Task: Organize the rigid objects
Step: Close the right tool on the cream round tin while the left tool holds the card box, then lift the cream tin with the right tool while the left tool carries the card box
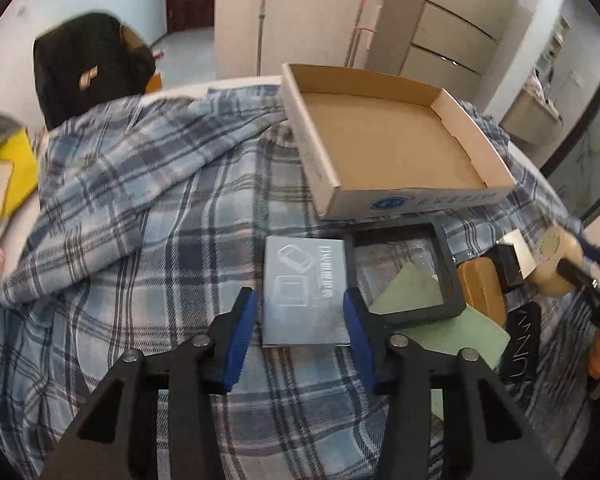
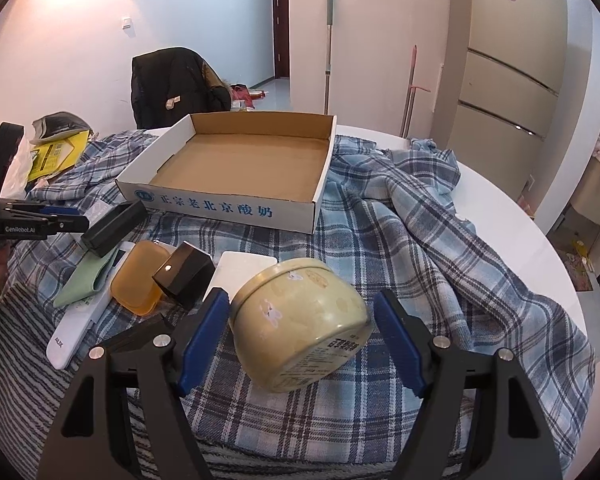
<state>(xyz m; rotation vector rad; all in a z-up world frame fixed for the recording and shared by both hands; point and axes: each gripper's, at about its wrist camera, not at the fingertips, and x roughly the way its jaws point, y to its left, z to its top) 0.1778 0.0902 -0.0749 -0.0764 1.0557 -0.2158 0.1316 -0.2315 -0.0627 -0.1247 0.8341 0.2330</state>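
An open cardboard box [image 1: 384, 152] lies on the plaid cloth; in the right wrist view its front wall [image 2: 220, 204] bears blue print. My left gripper [image 1: 300, 304] is open, its blue pads on either side of a flat silver-grey box [image 1: 300, 288] without clearly gripping it. My right gripper [image 2: 300, 312] is open around a cream round tin [image 2: 304, 320] that lies tilted on the cloth; the left pad is near it, the right pad stands apart. The tin [image 1: 556, 260] also shows at the right in the left wrist view.
Beside the grey box lie a black square frame [image 1: 404, 276], green sheets [image 1: 460, 336], an amber soap-like block [image 2: 140, 280], a dark cube [image 2: 184, 276], a white remote [image 2: 76, 328] and a white card [image 2: 240, 268]. A chair with a black jacket [image 2: 172, 84] stands behind the round table [image 2: 500, 208].
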